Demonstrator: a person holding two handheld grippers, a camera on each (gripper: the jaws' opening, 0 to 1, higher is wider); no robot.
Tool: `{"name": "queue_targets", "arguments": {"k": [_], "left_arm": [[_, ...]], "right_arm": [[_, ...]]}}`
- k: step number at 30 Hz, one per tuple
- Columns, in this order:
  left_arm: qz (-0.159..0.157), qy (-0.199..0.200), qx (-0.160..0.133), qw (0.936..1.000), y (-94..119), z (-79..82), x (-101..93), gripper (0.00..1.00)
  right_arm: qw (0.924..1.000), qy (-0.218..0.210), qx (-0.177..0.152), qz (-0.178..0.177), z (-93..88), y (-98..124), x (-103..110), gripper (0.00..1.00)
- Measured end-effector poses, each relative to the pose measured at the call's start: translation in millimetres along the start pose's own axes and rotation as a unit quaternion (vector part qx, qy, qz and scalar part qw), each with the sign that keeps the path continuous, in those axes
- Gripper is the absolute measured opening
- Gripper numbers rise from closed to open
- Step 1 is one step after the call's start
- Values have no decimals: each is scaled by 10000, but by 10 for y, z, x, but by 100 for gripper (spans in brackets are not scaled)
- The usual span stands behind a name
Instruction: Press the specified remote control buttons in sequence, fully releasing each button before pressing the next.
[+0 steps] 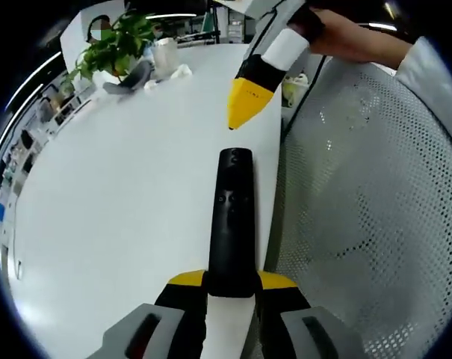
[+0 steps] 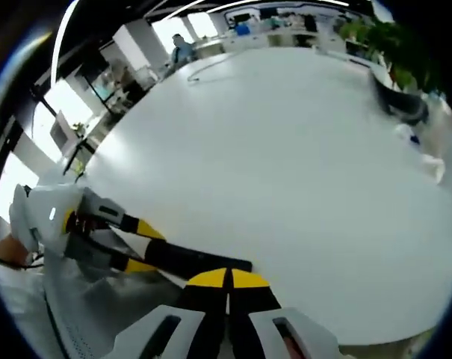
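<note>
We hold the remote [image 1: 231,224] in our left hand-held gripper [image 1: 231,288], whose yellow tips are clamped on its near end. The black bar sticks out over the white bench [image 1: 121,202], close to the bench's edge beside a mesh chair [image 1: 375,202], with its small buttons [image 1: 227,199] facing up. Our right hand-held gripper [image 1: 246,101] hangs just beyond the remote's far end. Its jaws are pressed together on nothing, forming one yellow point aimed down but not touching. In the right gripper view those closed tips [image 2: 227,278] meet above the remote [image 2: 192,262], and the left hand-held gripper [image 2: 125,239] comes in from the left, holding it.

We judge that no button is being pressed now, and the point has yet to be brought back over the button cluster.

What could go wrong:
- The point is broad next to the buttons, so a slanted descent could hit two at once or the wrong one.
- The remote is held only at one end, so a firm push far out could lever it down or twist it in the grip.
- A slip there could send it off the bench edge.
- Lifting too little between presses could leave a button half down.

A plant [image 1: 117,45] and some small clutter sit well apart at the far end.
</note>
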State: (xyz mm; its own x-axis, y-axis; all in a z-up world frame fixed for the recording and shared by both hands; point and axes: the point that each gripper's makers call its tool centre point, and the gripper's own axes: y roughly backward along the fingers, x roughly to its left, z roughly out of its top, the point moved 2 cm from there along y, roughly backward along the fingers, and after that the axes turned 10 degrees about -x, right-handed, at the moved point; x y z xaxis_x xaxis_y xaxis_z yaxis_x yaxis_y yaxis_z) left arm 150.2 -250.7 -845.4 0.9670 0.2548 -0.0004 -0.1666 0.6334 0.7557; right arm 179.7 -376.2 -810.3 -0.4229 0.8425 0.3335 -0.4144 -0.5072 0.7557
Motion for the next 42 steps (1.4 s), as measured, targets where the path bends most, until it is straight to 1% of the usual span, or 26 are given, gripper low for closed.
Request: {"name": "queue_targets", "arguments": {"k": [2, 4, 5, 7, 8, 11, 13, 15, 20, 23, 26, 27, 29, 32, 36, 38, 39, 42], "left_arm": [[9, -22, -169, 9999, -9, -7, 3, 24], [49, 15, -324, 9995, -11, -6, 1, 24], [76, 57, -426, 9990, -9, -5, -2, 24], [106, 87, -511, 9986, -13, -12, -2, 24], [112, 92, -549, 9984, -16, -13, -1, 24], [119, 97, -700, 9974, -15, -6, -8, 24], [144, 81, -845, 9963, -16, -10, -10, 24], [154, 94, -920, 9956, -14, -14, -9, 24], [186, 184, -970, 9949, -28, 12, -17, 24], [193, 176, -980, 9948, -32, 20, -21, 24], [199, 182, -995, 9947, -32, 22, -20, 24], [203, 187, -997, 9946, -30, 22, -19, 24], [226, 208, -995, 9946, -29, 26, -24, 24], [245, 267, -988, 9944, -34, 21, -24, 25], [280, 276, -938, 9948, -32, 24, -19, 25], [310, 310, -902, 9950, -32, 24, -21, 25], [330, 337, -889, 9949, -31, 18, -20, 25], [463, 470, -861, 9941, -25, 10, -24, 25]], "right_arm": [[9997, 4, 156, -173, -48, -26, -77, 0], [9996, -117, 192, -189, -61, -40, -112, 0], [9991, -343, 231, -65, -77, -45, -95, 0], [9974, -675, 257, 23, -87, -57, -108, 0], [9974, -682, 238, 20, -79, -53, -135, 0], [9956, -924, 131, 119, -32, -66, -154, 0], [9946, -1004, 173, 184, -23, -95, -147, 0], [9944, -1008, 236, 213, -34, -129, -131, 0], [9942, -973, 414, 208, -100, -175, -116, 0], [9951, -905, 369, 133, -88, -167, -145, 0], [9957, -862, 271, 222, -56, -176, -121, 0], [9959, -834, 288, 221, -62, -188, -120, 0], [9959, -740, 487, 183, -121, -206, -127, 0], [9955, -806, 424, 262, -109, -202, -131, 0], [9963, -666, 440, 317, -110, -214, -117, 0], [9953, -785, 448, 361, -110, -216, -130, 0], [9927, -1048, 414, 427, -103, -220, -120, 0], [9903, -1207, 409, 549, -113, -211, -151, 0]]}}
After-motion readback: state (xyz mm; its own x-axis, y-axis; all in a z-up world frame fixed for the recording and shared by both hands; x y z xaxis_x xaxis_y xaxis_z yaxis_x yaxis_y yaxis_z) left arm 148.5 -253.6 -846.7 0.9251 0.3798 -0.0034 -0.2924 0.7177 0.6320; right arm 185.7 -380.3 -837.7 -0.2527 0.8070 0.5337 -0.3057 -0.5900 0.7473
